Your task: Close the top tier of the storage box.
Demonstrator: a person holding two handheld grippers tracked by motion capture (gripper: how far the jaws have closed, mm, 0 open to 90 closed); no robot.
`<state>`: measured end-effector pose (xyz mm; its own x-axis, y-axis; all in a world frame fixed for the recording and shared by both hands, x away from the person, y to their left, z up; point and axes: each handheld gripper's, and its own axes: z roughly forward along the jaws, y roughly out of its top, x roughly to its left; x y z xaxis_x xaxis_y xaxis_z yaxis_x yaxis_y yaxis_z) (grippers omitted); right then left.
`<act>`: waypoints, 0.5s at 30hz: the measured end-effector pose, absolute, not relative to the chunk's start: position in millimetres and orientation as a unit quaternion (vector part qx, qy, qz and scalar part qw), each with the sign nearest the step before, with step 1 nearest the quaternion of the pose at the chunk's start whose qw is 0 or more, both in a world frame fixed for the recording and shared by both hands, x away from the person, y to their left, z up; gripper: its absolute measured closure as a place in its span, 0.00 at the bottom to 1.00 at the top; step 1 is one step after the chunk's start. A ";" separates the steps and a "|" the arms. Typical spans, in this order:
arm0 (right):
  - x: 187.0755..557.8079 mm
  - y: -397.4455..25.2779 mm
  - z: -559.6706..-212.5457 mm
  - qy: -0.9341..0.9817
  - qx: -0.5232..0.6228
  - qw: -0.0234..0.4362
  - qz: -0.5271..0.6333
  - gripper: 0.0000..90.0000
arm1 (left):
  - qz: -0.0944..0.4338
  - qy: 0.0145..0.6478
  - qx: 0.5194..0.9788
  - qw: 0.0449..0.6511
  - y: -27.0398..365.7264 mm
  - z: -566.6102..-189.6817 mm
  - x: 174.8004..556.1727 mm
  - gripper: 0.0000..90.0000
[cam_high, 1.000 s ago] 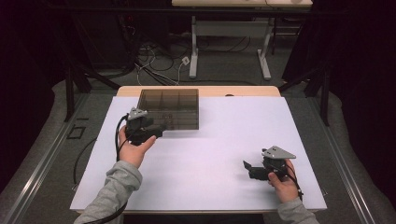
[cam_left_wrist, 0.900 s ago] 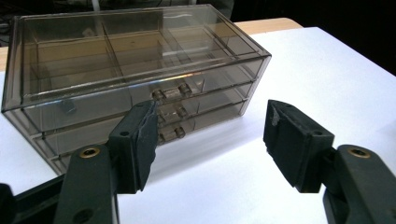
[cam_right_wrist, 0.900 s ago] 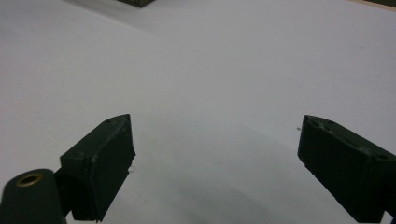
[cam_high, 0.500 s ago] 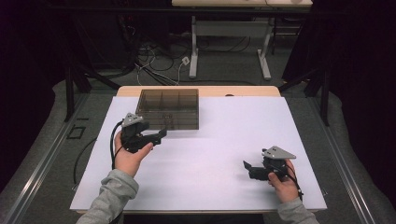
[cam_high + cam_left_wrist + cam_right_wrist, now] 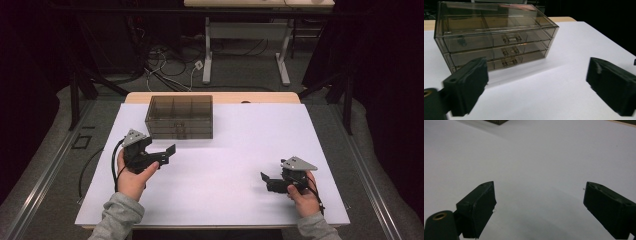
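A smoky see-through drawer box (image 5: 179,117) with three stacked drawers stands at the back left of the white table (image 5: 235,145). In the left gripper view the drawer box (image 5: 496,37) faces me with its small handles in the middle, and all three drawers are closed. My left gripper (image 5: 167,154) hovers just in front of the box's left corner, its jaws wide apart and holding nothing; the left gripper (image 5: 539,90) points at the box front. My right gripper (image 5: 265,179) rests open near the front right, and the right gripper (image 5: 544,207) has bare table between its jaws.
The wooden table edge (image 5: 270,97) shows behind the white sheet. Cables (image 5: 170,75) lie on the floor beyond the table, near a desk frame (image 5: 245,45). A cable (image 5: 95,165) hangs off the table's left side.
My left gripper has drawn back from the box's front-left corner toward the person and slightly left. The right gripper has stayed in place.
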<state>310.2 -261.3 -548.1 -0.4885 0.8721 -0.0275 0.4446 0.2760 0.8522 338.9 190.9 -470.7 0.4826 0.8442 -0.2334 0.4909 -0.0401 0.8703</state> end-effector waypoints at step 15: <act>310.1 -261.5 -548.0 0.755 0.437 0.257 0.416 0.11 | 0.178 0.480 0.680 0.525 210.4 -486.1 318.9 0.01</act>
